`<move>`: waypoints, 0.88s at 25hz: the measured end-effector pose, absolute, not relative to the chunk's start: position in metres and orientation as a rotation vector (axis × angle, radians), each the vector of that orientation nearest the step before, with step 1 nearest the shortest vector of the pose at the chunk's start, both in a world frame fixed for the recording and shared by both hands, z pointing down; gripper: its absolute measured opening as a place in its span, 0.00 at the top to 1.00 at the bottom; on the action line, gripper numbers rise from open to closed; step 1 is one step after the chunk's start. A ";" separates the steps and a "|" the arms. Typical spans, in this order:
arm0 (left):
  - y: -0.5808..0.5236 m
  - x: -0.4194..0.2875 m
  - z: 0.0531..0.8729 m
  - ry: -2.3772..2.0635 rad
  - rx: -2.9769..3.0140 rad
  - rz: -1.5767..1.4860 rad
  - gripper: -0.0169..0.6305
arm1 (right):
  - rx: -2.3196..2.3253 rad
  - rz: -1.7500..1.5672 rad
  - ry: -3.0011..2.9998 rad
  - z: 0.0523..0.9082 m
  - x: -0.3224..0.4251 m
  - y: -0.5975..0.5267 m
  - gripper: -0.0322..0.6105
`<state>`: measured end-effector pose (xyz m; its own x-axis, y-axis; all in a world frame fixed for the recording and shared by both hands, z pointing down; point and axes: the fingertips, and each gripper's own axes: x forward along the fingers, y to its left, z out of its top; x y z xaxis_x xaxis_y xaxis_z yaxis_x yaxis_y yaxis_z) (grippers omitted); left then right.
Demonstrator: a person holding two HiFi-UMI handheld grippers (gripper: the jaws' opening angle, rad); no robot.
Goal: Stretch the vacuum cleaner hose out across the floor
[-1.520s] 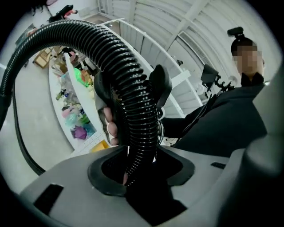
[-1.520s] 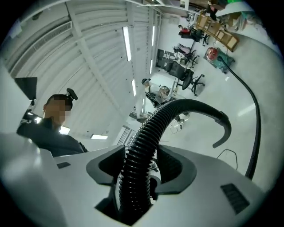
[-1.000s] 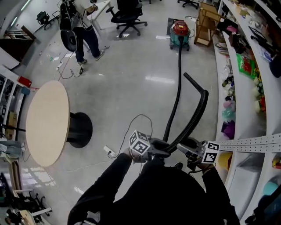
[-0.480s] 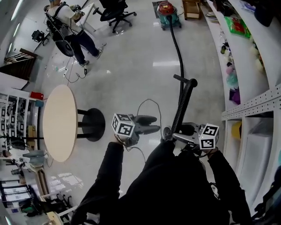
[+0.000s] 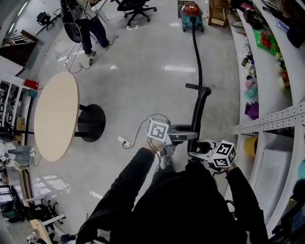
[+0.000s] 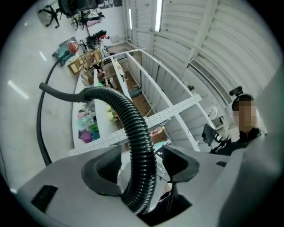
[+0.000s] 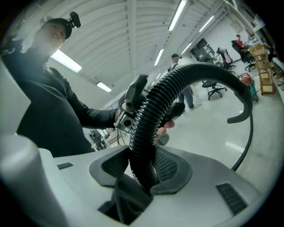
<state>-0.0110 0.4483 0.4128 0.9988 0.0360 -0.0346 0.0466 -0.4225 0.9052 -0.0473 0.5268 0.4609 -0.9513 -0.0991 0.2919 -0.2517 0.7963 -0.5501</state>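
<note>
hose [image 5: 197, 57]: plugged into the vacuum cleaner [image 5: 192, 13] at the far end of the room. Runs pretty straight along the floor beside the shelves [image 5: 267, 119], then comes up to both grippers as a ribbed stretch.
curved end pipe [image 5: 193, 87]: up in the air past the grippers, pointing back toward the vacuum cleaner side.
left gripper [image 6: 141, 163]: jaws apart and just been opening. Ribbed hose passes between the pads with a gap on each side, so no grip.
right gripper [image 7: 144, 170]: clamped on the ribbed hose, pads pressed on both sides.
done, by the look of it: far stretch lined up along the floor.
left to do, probably: near end is off the floor and doubled back. Needs pulling out away from the vacuum cleaner and laying flat.
room to move: loads of bare floor to the left and up toward the vacuum cleaner.
edges: shelves close on the right, round table [image 5: 57, 121] well off to the left.
trip stuff: white power strip [image 5: 125, 141] and its cable on the floor just left of the grippers. Worth not dragging the hose over.
far away: person [image 5: 88, 24] and office chair [image 5: 136, 5] at the back, nowhere near the hose line.
</note>
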 end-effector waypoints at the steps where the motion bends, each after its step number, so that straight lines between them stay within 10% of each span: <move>1: 0.454 -0.013 0.419 0.047 2.039 0.004 0.53 | 0.251 0.854 -2.689 0.472 -0.056 0.535 0.68; 8: 0.523 -0.092 0.444 0.078 2.244 0.220 0.68 | 0.289 0.778 -2.340 0.520 -0.142 0.597 0.53; 15: 0.582 -0.149 0.458 0.266 2.479 0.467 0.69 | 0.749 1.693 -2.548 0.447 -0.109 0.564 0.50; 22: 0.654 -0.147 0.472 0.397 2.551 0.696 0.69 | 0.865 1.827 -2.709 0.404 -0.116 0.513 0.43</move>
<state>-0.1466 0.6543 0.4717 0.8301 0.3854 0.4029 0.1507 -0.8508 0.5035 -0.1160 0.5128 0.4040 -0.8428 -0.5316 0.0839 -0.2770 0.2948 -0.9145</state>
